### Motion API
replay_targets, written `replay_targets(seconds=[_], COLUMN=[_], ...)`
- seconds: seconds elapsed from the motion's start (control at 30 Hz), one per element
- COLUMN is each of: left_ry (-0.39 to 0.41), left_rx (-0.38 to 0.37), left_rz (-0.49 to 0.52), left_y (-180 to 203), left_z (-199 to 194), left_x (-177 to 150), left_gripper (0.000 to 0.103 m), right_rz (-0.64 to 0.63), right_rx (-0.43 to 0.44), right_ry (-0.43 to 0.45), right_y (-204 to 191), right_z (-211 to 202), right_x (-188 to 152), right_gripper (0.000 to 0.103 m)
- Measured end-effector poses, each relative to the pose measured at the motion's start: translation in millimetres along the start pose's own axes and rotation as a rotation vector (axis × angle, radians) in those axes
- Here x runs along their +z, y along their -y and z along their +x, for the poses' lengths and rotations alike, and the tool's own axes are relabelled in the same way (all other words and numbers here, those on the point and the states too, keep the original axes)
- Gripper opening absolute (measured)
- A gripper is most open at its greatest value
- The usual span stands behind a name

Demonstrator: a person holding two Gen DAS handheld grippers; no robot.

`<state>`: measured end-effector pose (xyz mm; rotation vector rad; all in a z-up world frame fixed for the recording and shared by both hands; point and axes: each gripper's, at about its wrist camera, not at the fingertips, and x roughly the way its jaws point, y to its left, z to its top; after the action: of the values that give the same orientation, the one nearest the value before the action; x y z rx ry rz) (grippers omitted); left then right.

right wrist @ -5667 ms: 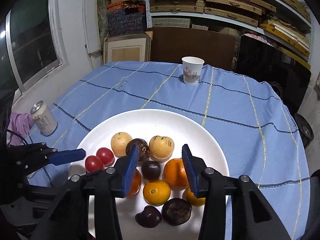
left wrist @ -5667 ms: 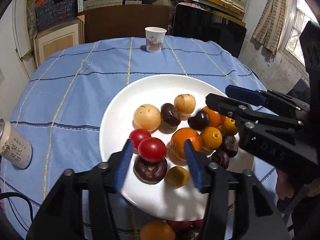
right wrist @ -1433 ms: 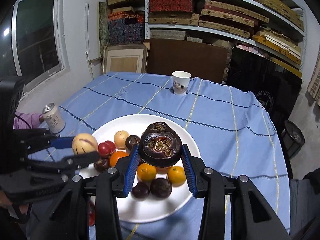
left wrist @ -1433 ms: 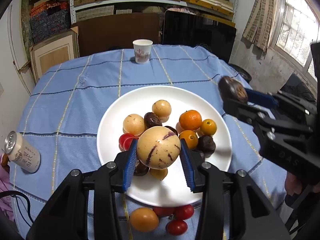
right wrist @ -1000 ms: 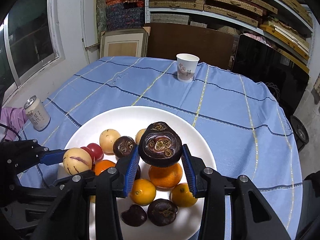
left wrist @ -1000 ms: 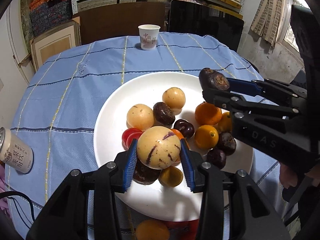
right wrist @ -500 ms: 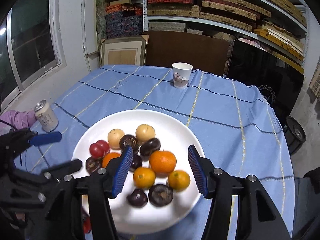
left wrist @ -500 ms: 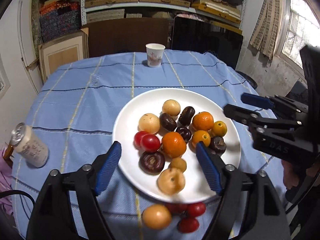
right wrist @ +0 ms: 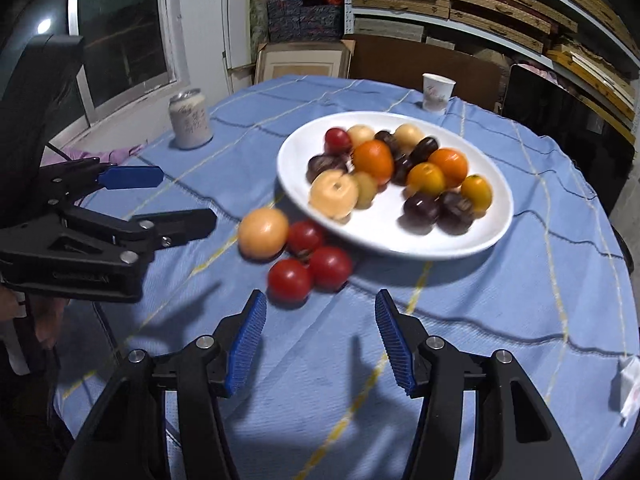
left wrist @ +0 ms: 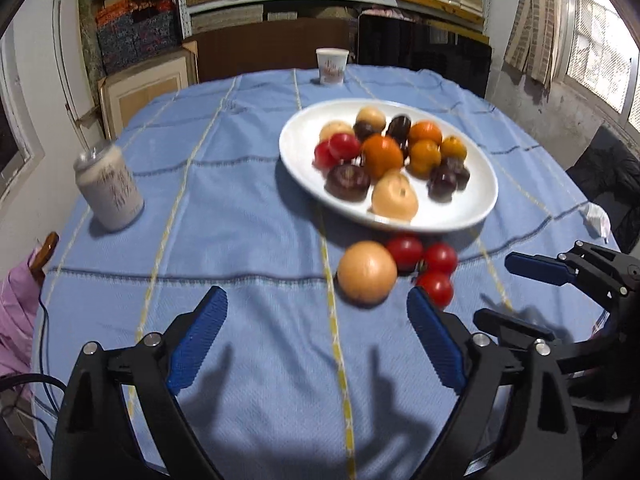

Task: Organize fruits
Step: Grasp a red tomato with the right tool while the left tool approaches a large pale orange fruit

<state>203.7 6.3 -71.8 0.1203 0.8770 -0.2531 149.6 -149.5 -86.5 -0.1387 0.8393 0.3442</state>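
A white plate holds several fruits: oranges, dark purple fruits, pale yellow fruits and red tomatoes. On the blue cloth in front of it lie a pale orange fruit and three red tomatoes. My left gripper is open and empty, low over the cloth short of these. My right gripper is open and empty, just short of the tomatoes. Each gripper shows in the other's view, the right and the left.
A drink can stands on the left of the table. A paper cup stands at the far edge. A crumpled white scrap lies near the right edge. Pink cloth hangs off the left. Shelves and boxes stand behind.
Both grippers have pulled back and down from over the plate toward the table's near edge. Earlier each held a fruit; both fruits now lie on the plate.
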Motion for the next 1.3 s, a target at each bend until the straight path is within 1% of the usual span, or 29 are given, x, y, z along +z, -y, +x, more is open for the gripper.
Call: replay_targets(seconds=[0.1,0.2,0.47,0.6,0.63,0.67,0.7,0.97,1.1,1.2,1.3], left_ry=[-0.004,-0.006,-0.017,-0.024,-0.027,-0.028,-0.029,-0.035,-0.036,-0.04,-0.059], left_rx=[0.018,0.029,0.006,0.0,0.0,0.0,-0.001,-0.022,-0.028,0.001,0.017], left_rz=[0.001,-0.002,-0.06,-0.071,-0.07,-0.067,-0.063,-0.036,0.0,0.034,0.032], left_y=[-3,-5,-20,-22,-21,-21,-19,-10,4,16,18], left_z=[3,5,6,8,8,8,9,11,16,25,37], left_x=[-10,-14,-17,-16,-16,-16,-16,-12,-6,0,3], left_gripper=[0.089,0.089,0.089,0.089,0.089,0.089,0.089,0.089,0.089,0.089,0.089], right_rz=[-0.005,-0.005,0.029,0.03,0.034,0.04,0.039,0.043,0.084,0.108,0.111], right_rx=[0.012,0.018,0.047,0.031,0.027,0.019,0.011,-0.013,-0.016,-0.015,-0.01], right_ry=[-0.015,-0.036,-0.069,-0.075,-0.075,-0.075,-0.079,-0.088,-0.083,-0.08,-0.068], right_y=[-12,-19,-18,-19,-18,-17,-16,-6,8,16,16], right_z=[7,16,39,44,45,45,45,24,15,13,12], right_x=[-4,-2,13,16,16,16,16,-2,-13,-19,-24], right_gripper=[0.05,0.048,0.046,0.046,0.043,0.033,0.031,0.031,0.031,0.031,0.031])
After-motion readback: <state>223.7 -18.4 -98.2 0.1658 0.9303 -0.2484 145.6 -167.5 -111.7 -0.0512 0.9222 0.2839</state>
